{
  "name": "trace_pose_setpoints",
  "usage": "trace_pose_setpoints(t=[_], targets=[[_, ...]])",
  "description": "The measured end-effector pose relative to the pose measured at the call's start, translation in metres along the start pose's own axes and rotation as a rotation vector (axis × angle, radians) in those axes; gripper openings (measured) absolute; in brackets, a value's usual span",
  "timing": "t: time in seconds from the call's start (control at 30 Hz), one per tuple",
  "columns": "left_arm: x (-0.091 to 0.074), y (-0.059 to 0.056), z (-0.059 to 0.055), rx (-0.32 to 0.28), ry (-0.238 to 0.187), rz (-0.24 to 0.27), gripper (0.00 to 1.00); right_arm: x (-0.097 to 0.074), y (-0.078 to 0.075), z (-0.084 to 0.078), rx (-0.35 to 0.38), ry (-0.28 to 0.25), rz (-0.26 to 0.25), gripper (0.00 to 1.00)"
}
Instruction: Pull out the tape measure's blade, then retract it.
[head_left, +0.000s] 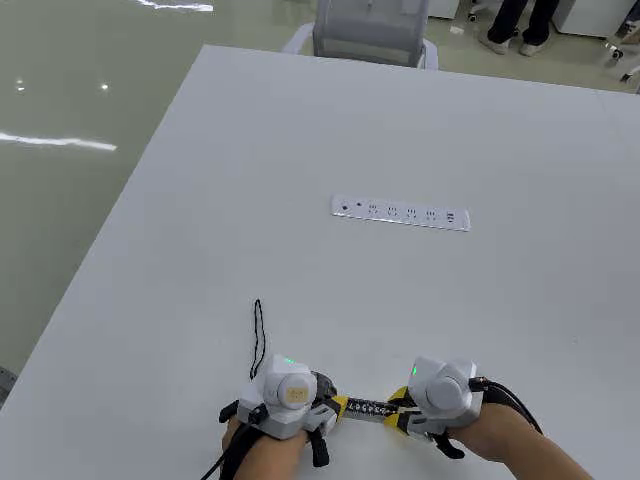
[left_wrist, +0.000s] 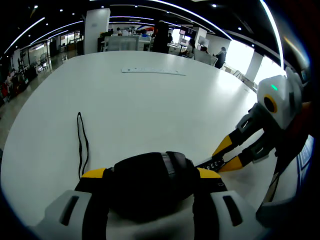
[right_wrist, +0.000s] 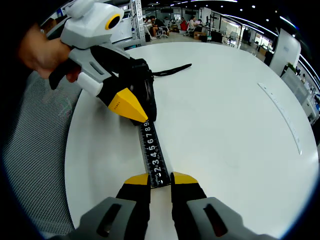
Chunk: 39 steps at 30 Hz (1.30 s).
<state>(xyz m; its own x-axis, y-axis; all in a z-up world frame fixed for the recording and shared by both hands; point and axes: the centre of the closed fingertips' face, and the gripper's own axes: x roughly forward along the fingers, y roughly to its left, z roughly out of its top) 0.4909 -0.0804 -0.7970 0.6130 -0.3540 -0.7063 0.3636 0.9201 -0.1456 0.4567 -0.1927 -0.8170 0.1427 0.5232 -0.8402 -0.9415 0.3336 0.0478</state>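
Near counter (head_left: 400, 130) edge, blade (right_wrist: 152, 150) partly out
Left tool (left_wrist: 150, 176) grips the tape measure (left_wrist: 145, 195), right tool (right_wrist: 160, 179) pinches blade tip; retracting not yet done.

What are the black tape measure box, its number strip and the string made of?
Case: probably matte black plastic or rubber; dull, soft shine. Blade: likely thin coated metal; runs straight, dark with white printed numbers. Cord: looks like woven fabric; lies limp in a loop.

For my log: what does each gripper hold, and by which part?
Left gripper clamps the tape measure's case; right gripper pinches the blade at its tip.
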Motion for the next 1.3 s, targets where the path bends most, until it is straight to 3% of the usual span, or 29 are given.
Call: trace_pose_setpoints(t=[1.3], targets=[[0.000, 0.000, 0.000, -0.008, -0.002, -0.002, 0.66, 0.009, 0.004, 0.015, -0.021, -0.011, 0.003, 0.14]])
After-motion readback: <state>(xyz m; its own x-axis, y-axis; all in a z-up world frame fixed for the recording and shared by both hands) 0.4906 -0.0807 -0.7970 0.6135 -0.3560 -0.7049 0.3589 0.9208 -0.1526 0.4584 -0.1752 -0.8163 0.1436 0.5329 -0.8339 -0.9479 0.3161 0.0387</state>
